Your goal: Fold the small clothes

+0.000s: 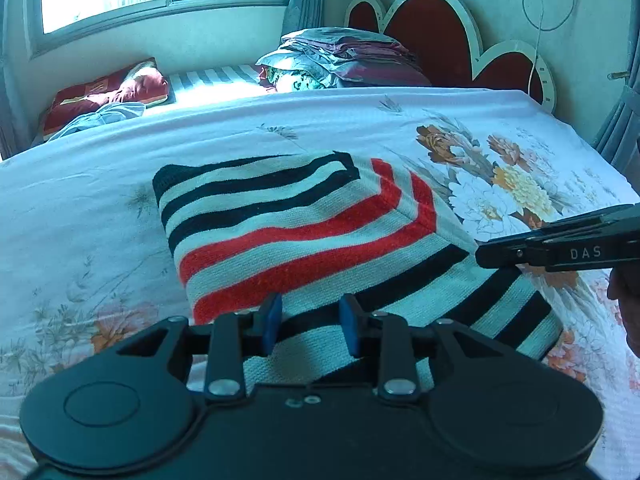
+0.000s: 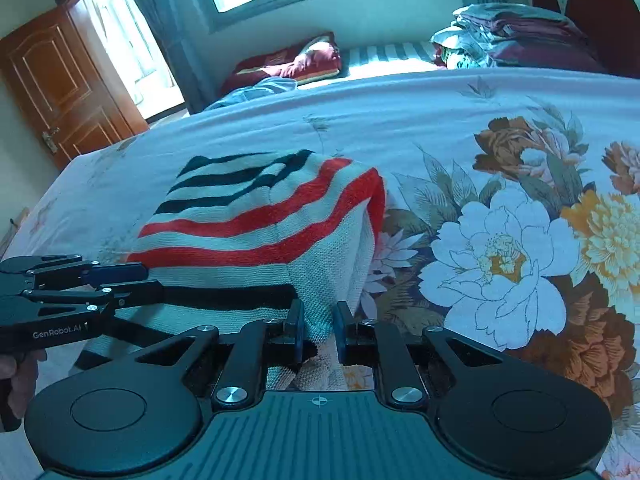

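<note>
The striped garment [image 1: 304, 240] loses its near edge behind the left gripper [image 1: 308, 326] in the left wrist view, so whether the blue pads [image 1: 271, 322] press it cannot be told. The right gripper [image 1: 560, 246] is cut off by that picture's right edge, its jaws edge-on and unreadable. In the right wrist view the door [image 2: 52, 92] runs off the left edge, the headboard [image 2: 600, 4] off the right, and the folded pile [image 2: 516, 36] is too blurred to sort
</note>
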